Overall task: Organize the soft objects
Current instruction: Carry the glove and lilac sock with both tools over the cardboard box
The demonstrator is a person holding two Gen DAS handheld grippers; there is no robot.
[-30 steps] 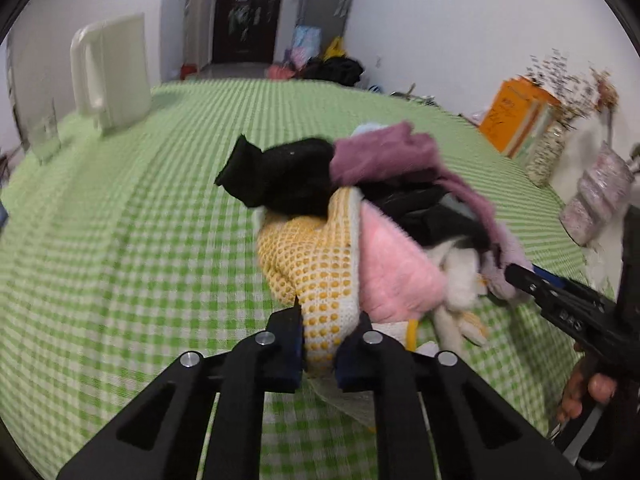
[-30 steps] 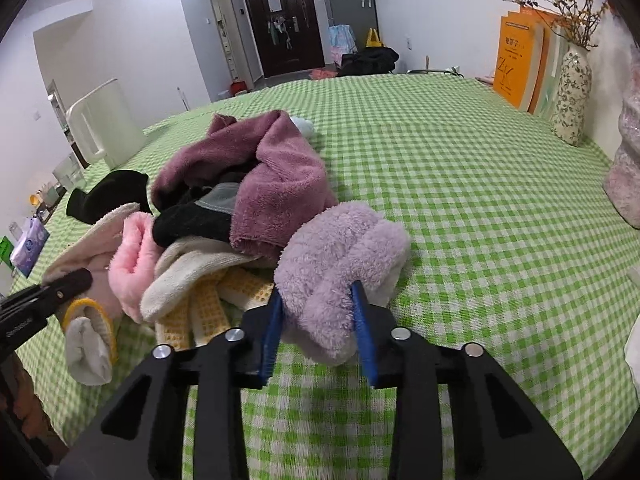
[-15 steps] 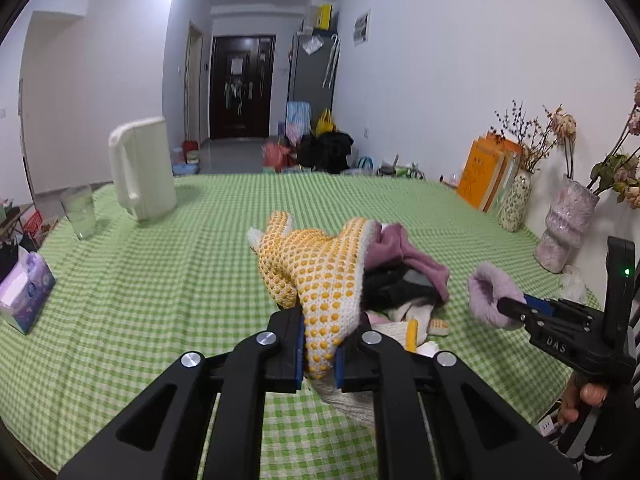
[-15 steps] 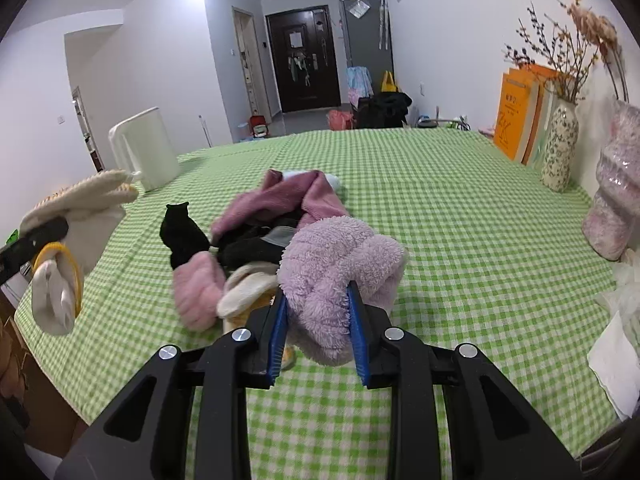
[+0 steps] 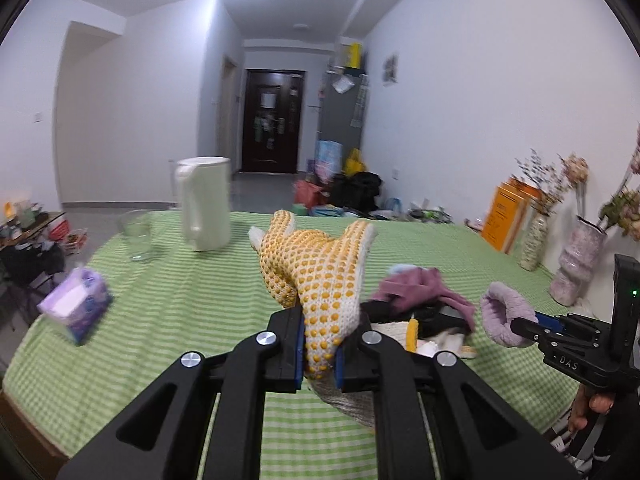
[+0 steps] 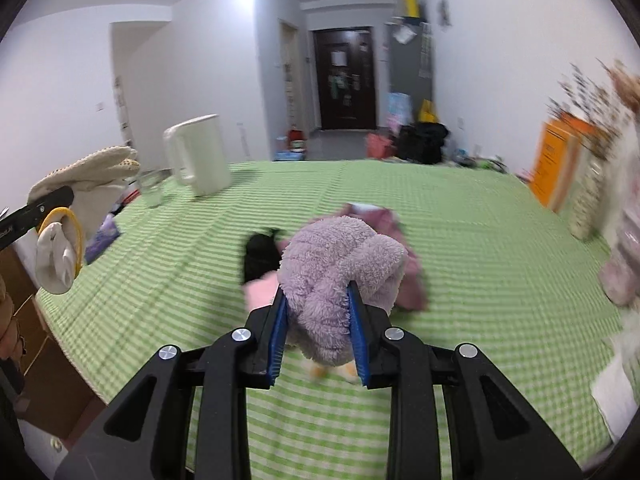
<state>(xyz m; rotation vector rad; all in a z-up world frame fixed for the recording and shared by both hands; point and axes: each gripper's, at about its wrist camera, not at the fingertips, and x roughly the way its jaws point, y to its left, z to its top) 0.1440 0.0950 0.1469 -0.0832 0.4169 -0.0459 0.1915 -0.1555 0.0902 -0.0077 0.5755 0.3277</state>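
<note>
My left gripper (image 5: 319,354) is shut on a white knit work glove with yellow dots (image 5: 320,276), held up above the green checked tablecloth (image 5: 192,292). From the right wrist view the same glove (image 6: 76,178) hangs at the far left. My right gripper (image 6: 320,334) is shut on a fluffy lilac sock (image 6: 340,264), also lifted; in the left wrist view that sock (image 5: 500,314) shows at the right. Below them lies the pile of soft things (image 5: 420,306) with a mauve cloth, black and pink pieces (image 6: 260,256).
A white kettle (image 5: 204,208) and a glass (image 5: 138,236) stand at the back left, a purple tissue pack (image 5: 76,306) near the left edge. Orange books (image 5: 506,216) and vases with dried flowers (image 5: 576,264) line the right side. A person's hand (image 5: 596,408) holds the right gripper.
Both grippers rose away from the pile, carrying the dotted glove and the lilac sock up with them. The pile now lies lower and farther off in both views.
</note>
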